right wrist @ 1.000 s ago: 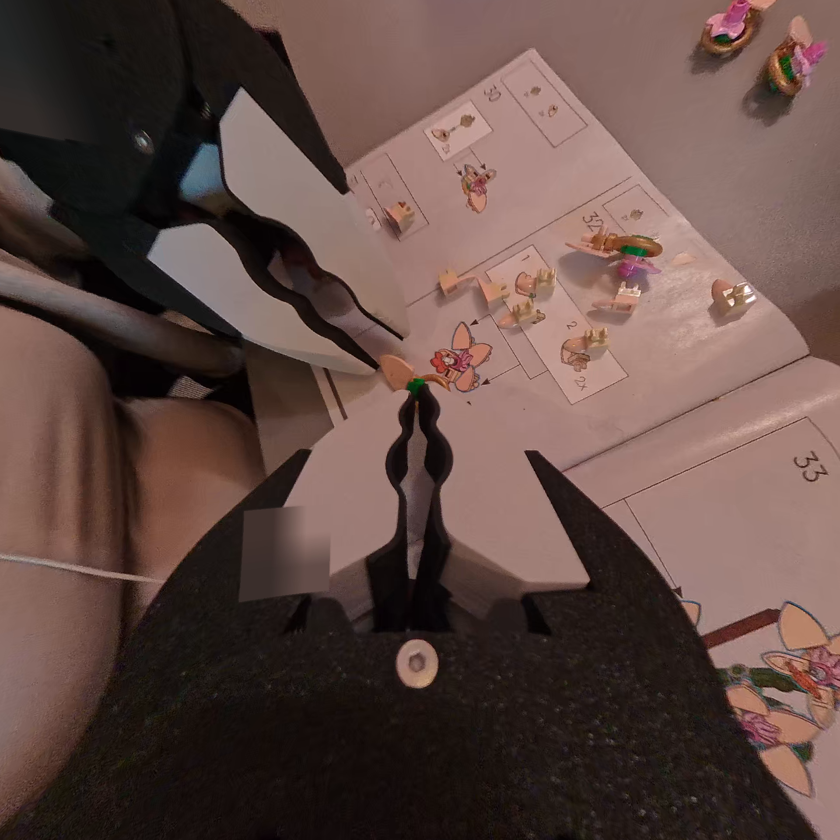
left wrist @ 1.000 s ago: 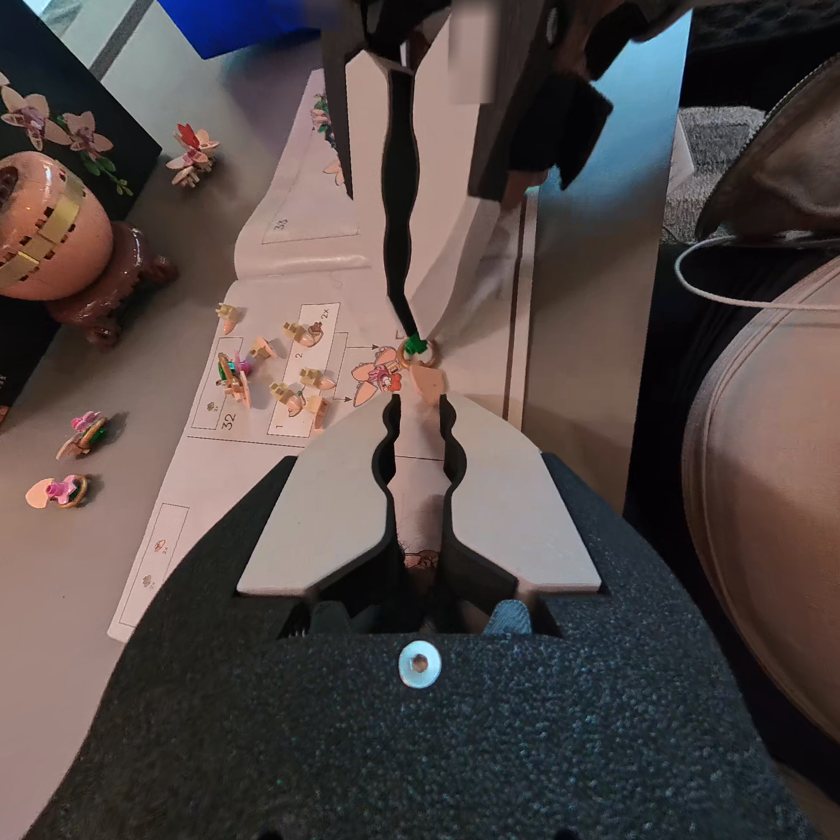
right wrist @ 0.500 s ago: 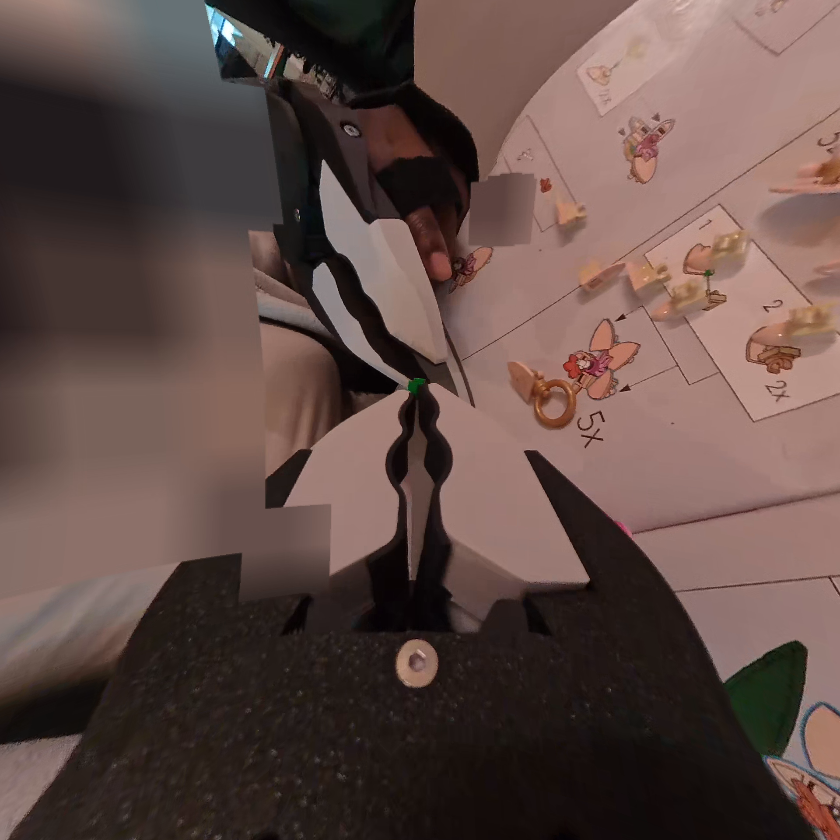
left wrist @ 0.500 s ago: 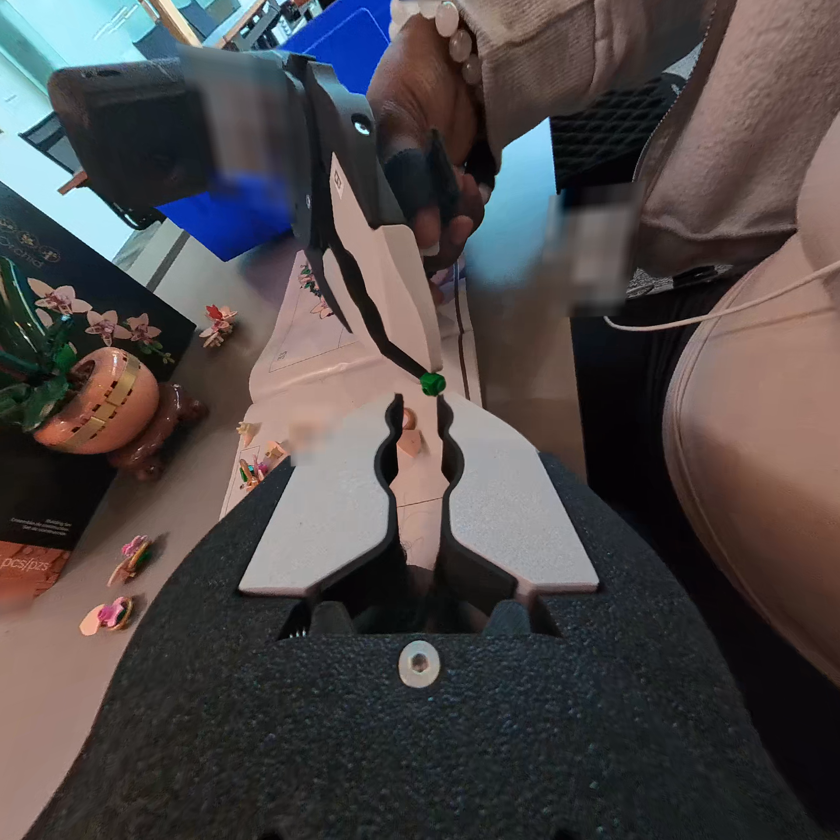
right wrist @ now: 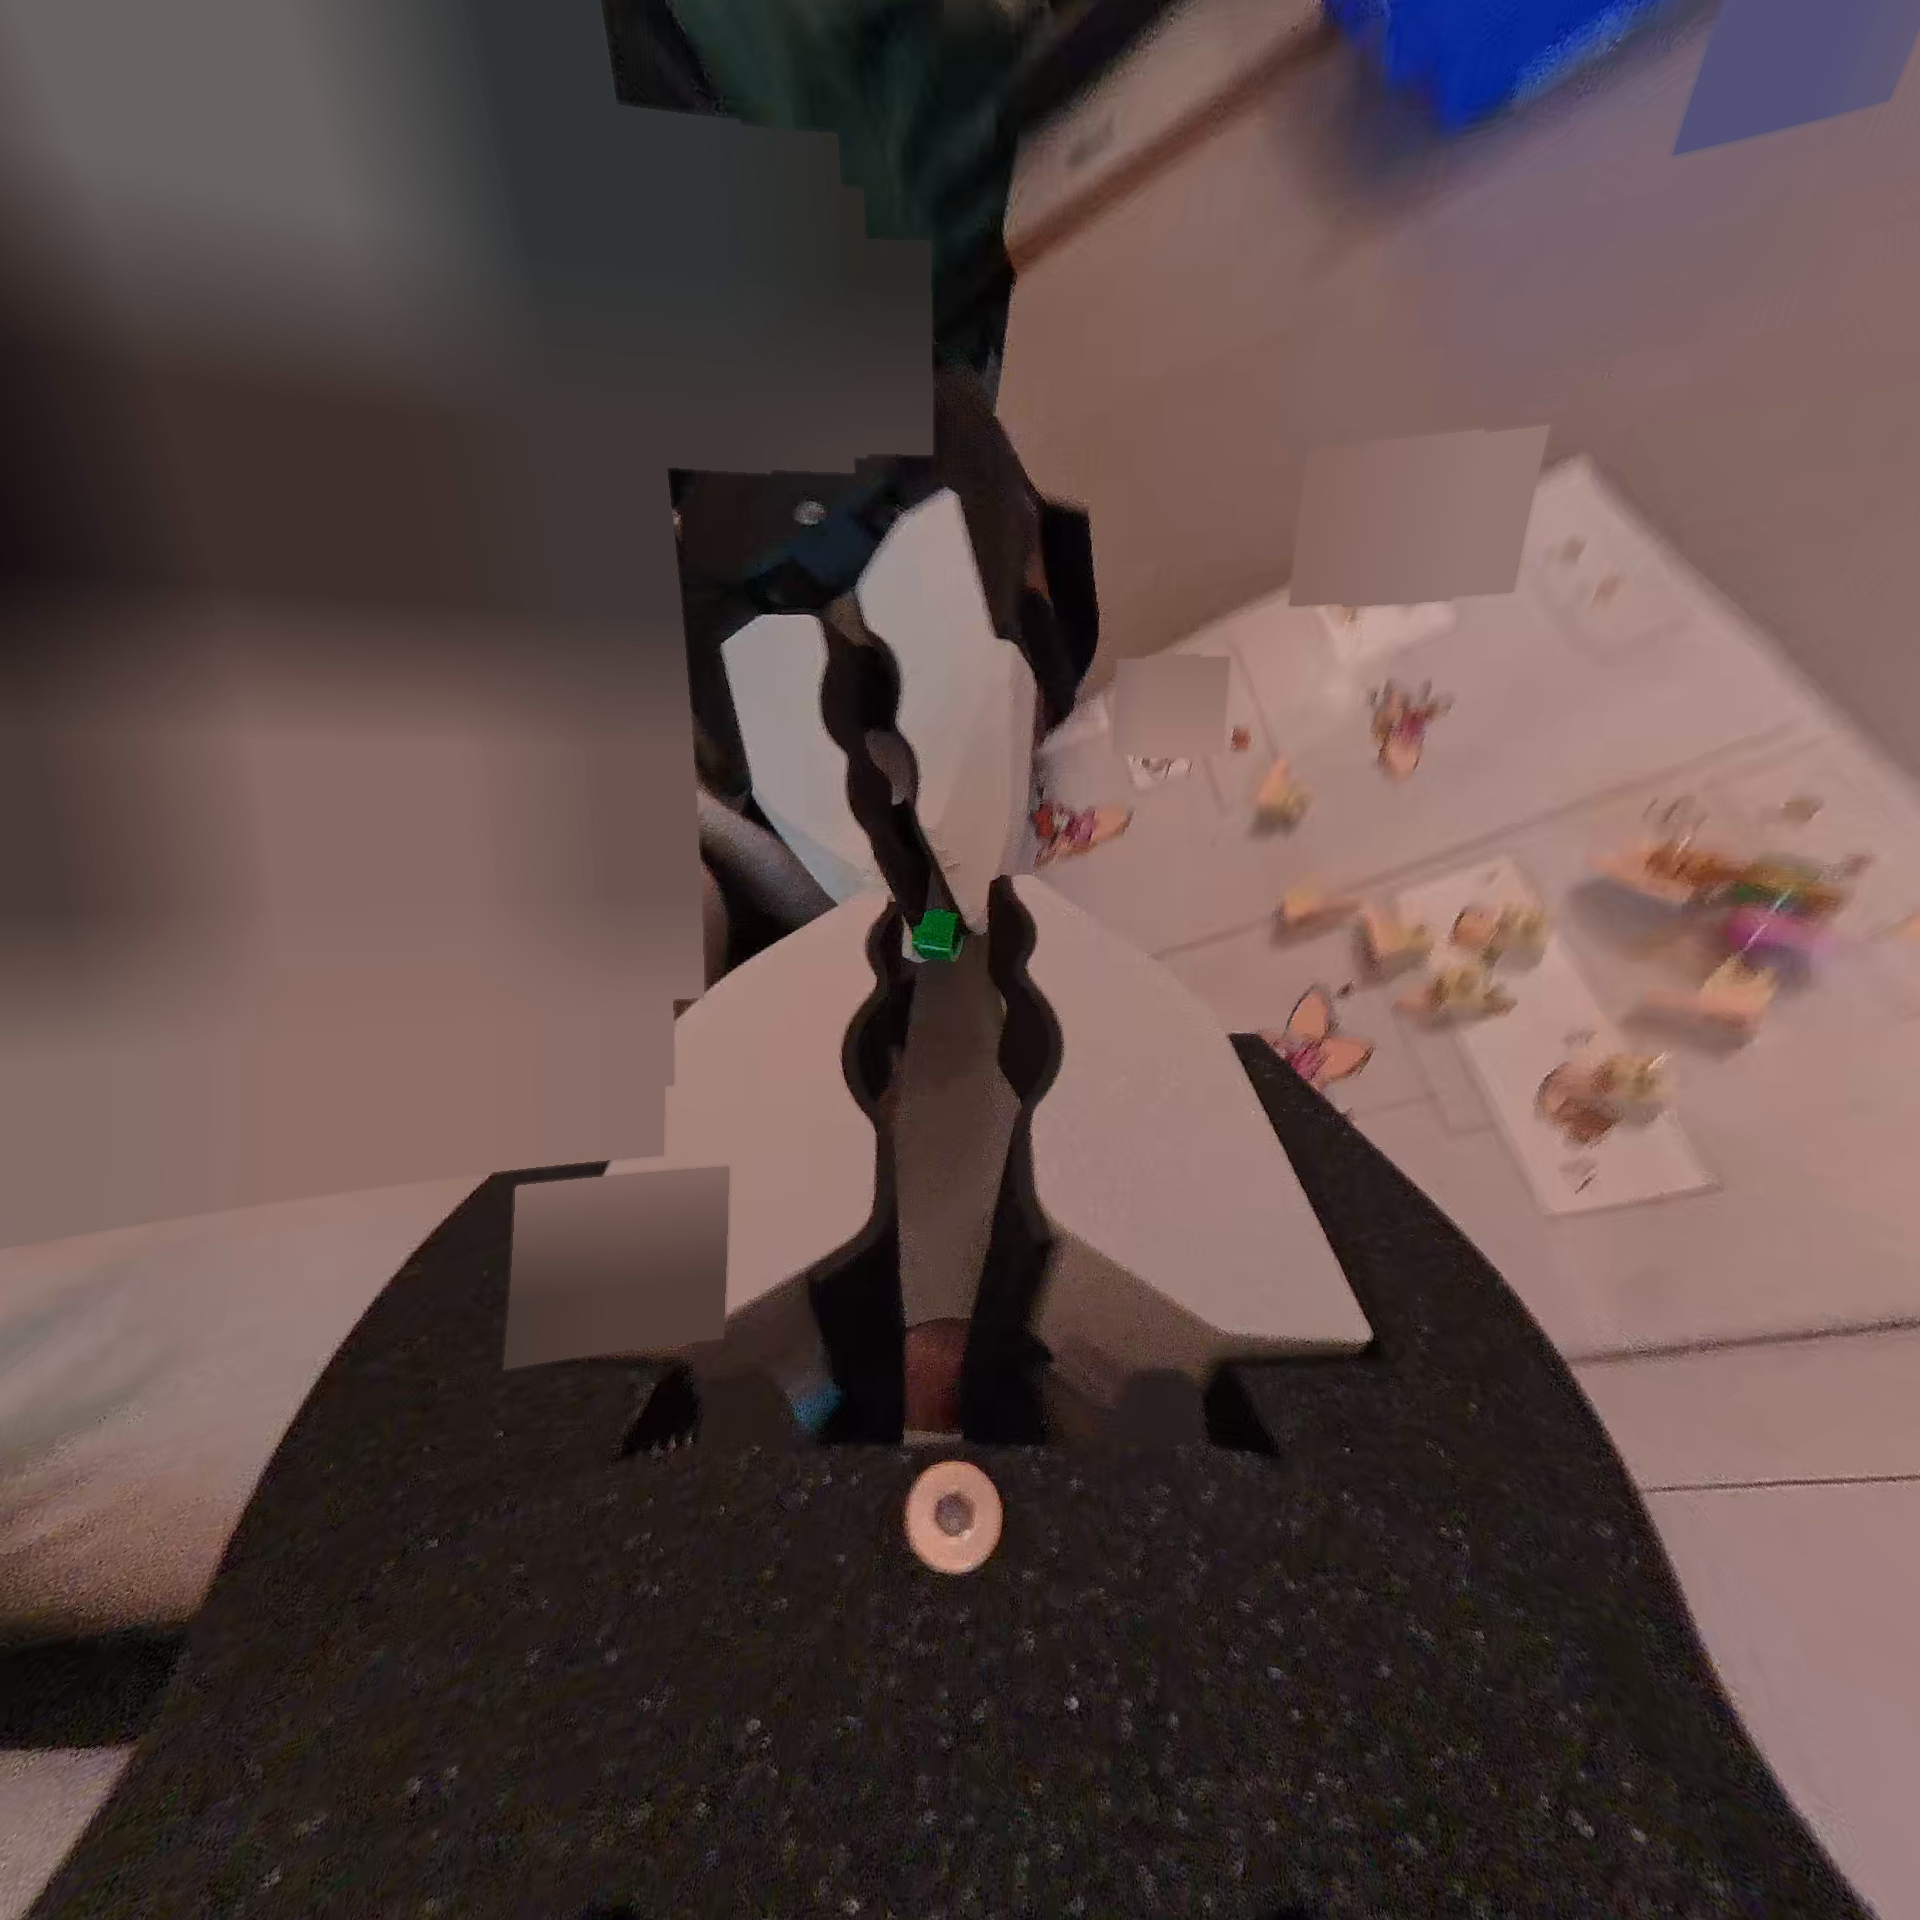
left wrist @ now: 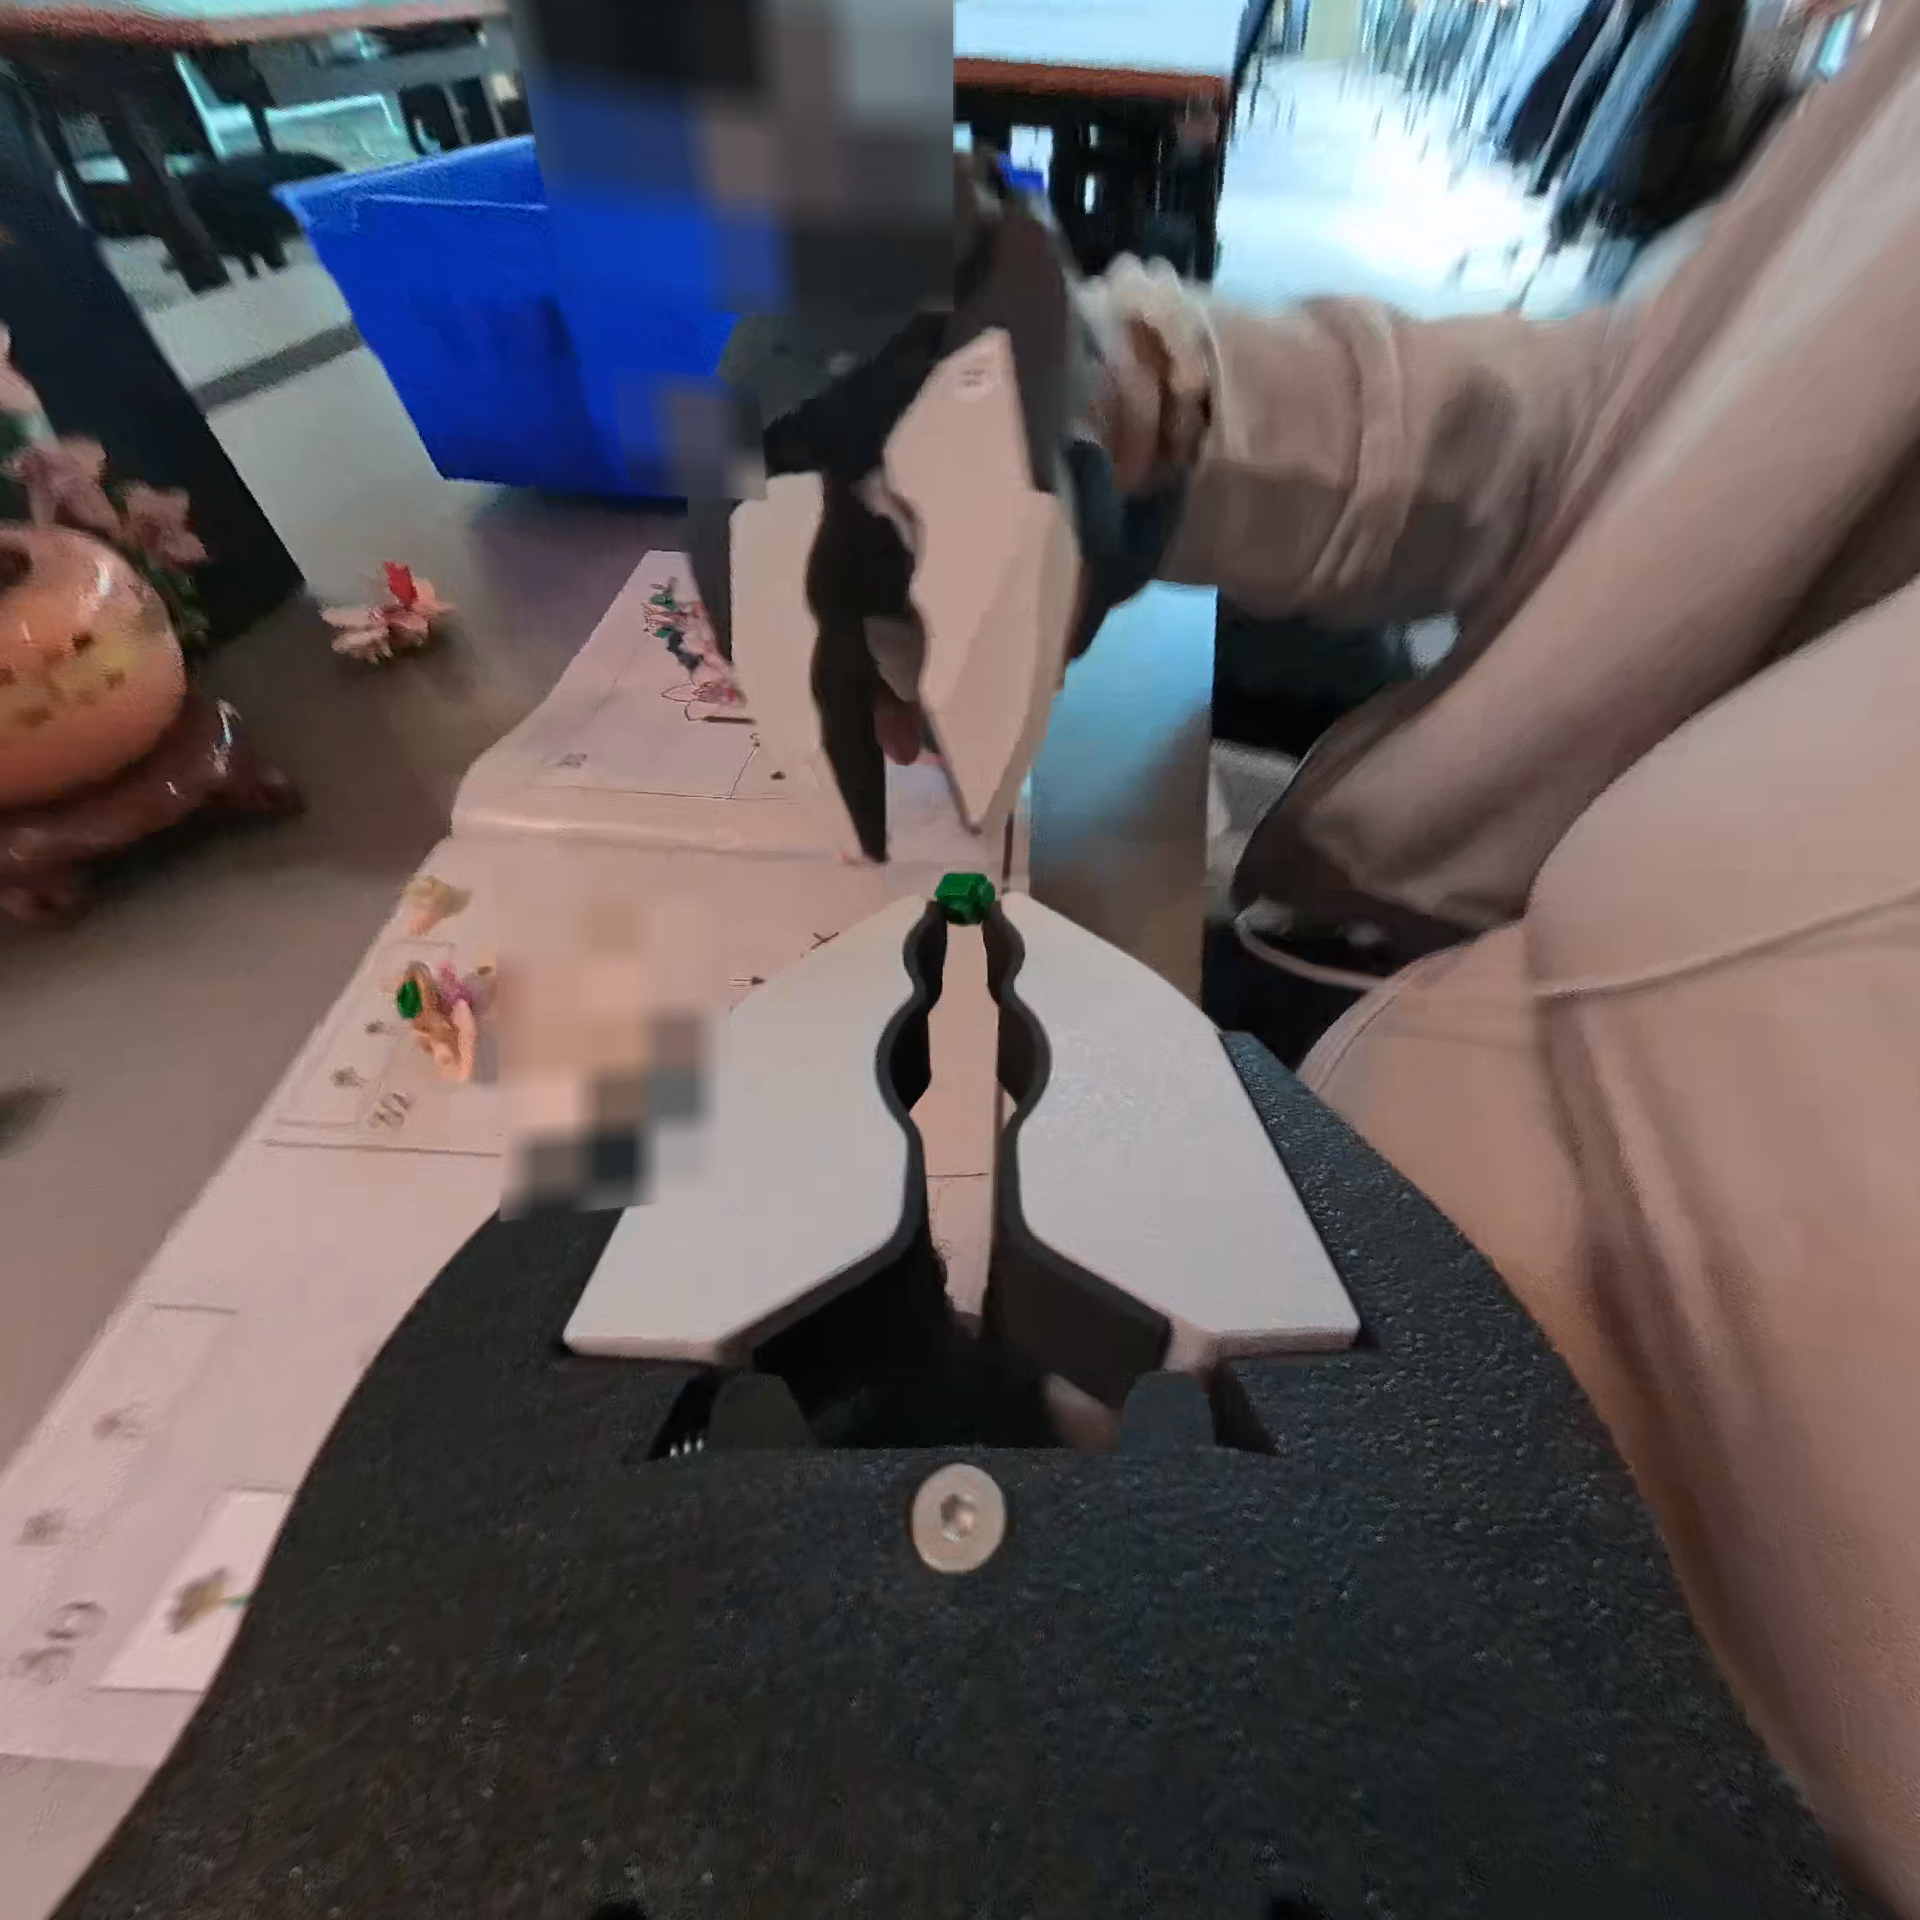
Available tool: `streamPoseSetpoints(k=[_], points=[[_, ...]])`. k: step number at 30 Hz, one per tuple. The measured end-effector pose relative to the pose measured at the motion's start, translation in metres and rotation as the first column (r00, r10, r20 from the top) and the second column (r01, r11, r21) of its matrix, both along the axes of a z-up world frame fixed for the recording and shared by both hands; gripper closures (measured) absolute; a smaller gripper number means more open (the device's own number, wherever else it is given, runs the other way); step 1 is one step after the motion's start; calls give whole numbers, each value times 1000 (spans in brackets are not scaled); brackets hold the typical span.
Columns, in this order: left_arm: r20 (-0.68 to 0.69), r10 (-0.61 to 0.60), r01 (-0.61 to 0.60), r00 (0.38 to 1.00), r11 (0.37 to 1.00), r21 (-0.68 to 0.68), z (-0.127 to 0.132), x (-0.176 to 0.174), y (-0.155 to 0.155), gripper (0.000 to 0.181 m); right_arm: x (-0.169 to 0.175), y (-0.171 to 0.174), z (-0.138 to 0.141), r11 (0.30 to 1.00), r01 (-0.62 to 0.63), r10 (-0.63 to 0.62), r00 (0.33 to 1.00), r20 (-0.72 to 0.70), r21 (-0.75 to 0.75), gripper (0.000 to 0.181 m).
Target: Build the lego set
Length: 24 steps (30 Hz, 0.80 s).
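A small green lego piece [left wrist: 963, 897] sits pinched between the tips of my left gripper [left wrist: 963, 916], held above the open instruction booklet [left wrist: 623, 769]. My right gripper [left wrist: 925, 840] points down just beyond it, with its jaws slightly apart and off the piece. In the right wrist view the green piece [right wrist: 938, 935] lies in the gap of my right gripper [right wrist: 943, 902], held by the left gripper [right wrist: 945, 923] that comes from the opposite side. Loose tan petal pieces [right wrist: 1392, 940] lie on the booklet [right wrist: 1621, 1164]. Both views are motion-blurred.
A part-built flower with a green stud [left wrist: 436, 1003] lies on the booklet's left page. A pink lego pot [left wrist: 73, 675] stands at the far left, a small flower [left wrist: 387, 615] and a blue bin [left wrist: 488, 312] behind. A person's beige sleeve [left wrist: 1455, 468] fills the right.
The green piece has passed from my right gripper to my left. The left closed on it, the right opened and drew back. Both grippers rose; the gold ring with its petal dropped off earlier.
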<state>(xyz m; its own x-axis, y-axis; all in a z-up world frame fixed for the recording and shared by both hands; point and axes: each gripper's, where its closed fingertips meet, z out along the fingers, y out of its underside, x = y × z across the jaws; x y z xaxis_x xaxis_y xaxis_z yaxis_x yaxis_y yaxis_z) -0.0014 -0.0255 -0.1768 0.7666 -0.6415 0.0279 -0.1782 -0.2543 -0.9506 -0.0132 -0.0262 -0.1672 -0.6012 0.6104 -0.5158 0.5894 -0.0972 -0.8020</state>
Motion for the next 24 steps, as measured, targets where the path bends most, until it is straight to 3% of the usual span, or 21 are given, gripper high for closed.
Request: streamPoseSetpoints(k=[1,3,5,7,9,24], points=[[86,15,-12,996,999,-36,5,-3,0,174,-2,2,7,999,16,-11,994,-108,51,163],[242,45,-19,969,994,-109,13,-11,1,174,-1,4,21,975,83,-3,934,-357,208,162],[358,77,-18,931,986,-166,17,-17,2,175,0,2,29,900,196,49,842,-537,390,163],[433,89,4,897,978,-209,18,-18,1,175,-3,3,24,744,312,152,782,-605,590,163],[456,98,13,884,972,-234,17,-18,2,175,-7,0,15,634,334,224,784,-579,698,162],[424,96,17,901,967,-255,10,-14,2,175,-16,-1,-1,539,317,275,809,-519,780,172]])
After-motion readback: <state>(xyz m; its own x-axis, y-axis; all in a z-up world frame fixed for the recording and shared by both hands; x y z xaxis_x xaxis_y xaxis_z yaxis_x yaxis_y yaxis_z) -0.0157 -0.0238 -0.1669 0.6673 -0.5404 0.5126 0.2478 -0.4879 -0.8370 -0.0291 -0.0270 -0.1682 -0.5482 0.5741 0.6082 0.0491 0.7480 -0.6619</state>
